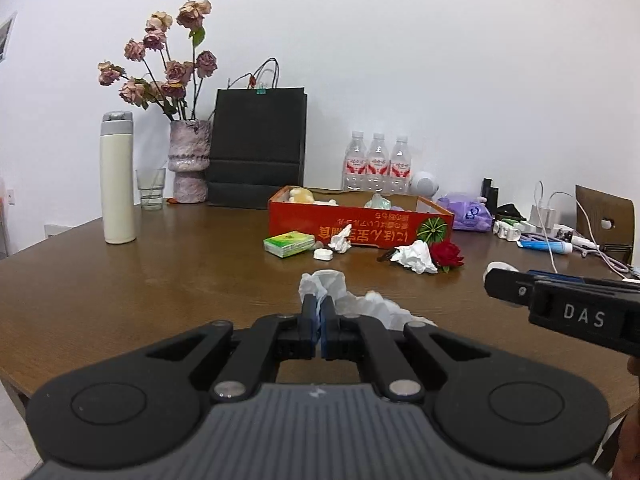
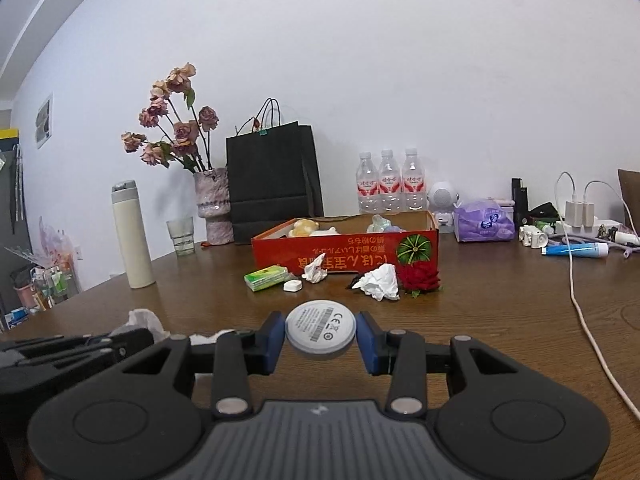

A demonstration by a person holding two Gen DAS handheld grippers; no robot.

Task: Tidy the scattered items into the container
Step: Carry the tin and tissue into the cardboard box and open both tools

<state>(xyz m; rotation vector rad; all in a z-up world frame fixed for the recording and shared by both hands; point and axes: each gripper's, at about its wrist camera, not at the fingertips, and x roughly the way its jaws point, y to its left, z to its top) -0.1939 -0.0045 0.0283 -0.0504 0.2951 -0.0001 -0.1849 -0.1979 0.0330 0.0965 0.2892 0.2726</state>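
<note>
Pinching a crumpled white tissue (image 1: 325, 285) above the worktop (image 1: 160, 280), the left tongs (image 1: 319, 312) are fully closed. The right tongs (image 2: 320, 334) clamp a round white disc (image 2: 320, 330) between partly parted pads. Ahead stands the red box (image 2: 344, 252), with tissues, a green packet (image 2: 266, 277) and a red rose (image 2: 419, 276) just before it.

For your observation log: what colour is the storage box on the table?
The box is red with orange lettering, clearest in the right wrist view.

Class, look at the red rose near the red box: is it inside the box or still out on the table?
Out. The red rose lies on the table in front of the red box, beside a crumpled tissue.
</note>
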